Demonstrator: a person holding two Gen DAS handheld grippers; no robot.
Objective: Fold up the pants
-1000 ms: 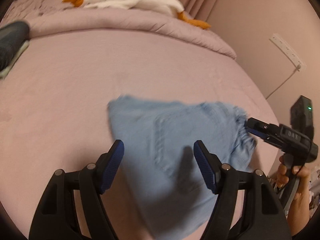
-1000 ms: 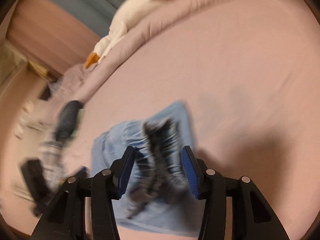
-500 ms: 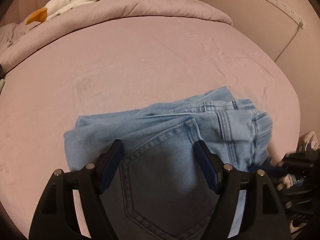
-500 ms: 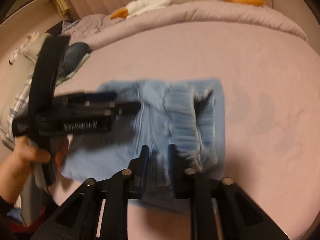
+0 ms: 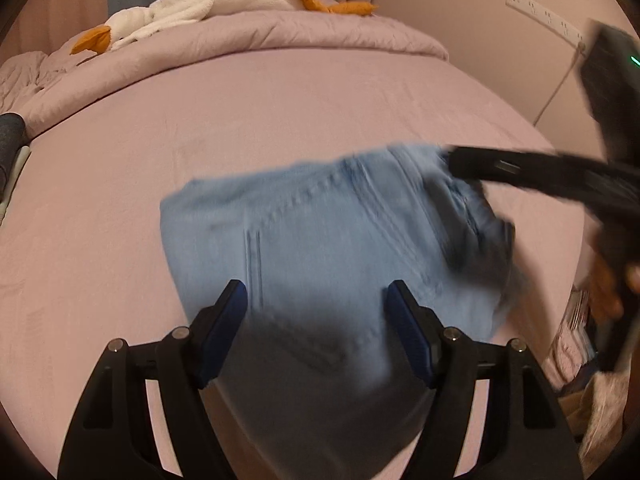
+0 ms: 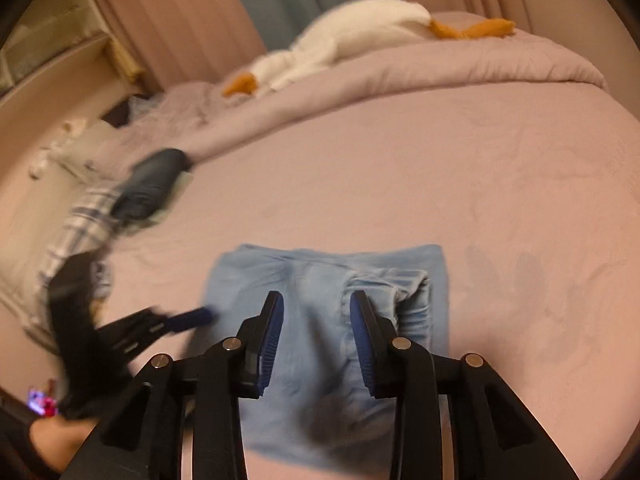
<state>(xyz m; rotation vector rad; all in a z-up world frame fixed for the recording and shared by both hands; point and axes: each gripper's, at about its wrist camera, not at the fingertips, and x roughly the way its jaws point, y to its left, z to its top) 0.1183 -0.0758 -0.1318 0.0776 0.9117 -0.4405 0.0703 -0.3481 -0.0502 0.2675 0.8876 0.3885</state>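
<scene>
Right hand-held gripper [image 6: 316,332], jaws just parting, hovers empty over folded pale-blue pants [image 6: 320,280] near the bed [image 6: 480,184] edge; left hand-held gripper [image 5: 316,308] gapes wide, empty.

Light-blue denim pants [image 6: 328,304] lie folded into a compact rectangle on bed.

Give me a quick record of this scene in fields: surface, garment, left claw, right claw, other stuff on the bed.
surface: pink bed sheet
garment: light blue jeans, folded into a compact block, lying on the sheet
left claw: open above the jeans, nothing gripped
right claw: has just been opening, over the jeans, nothing gripped
other: white plush goose on the rolled duvet
</scene>
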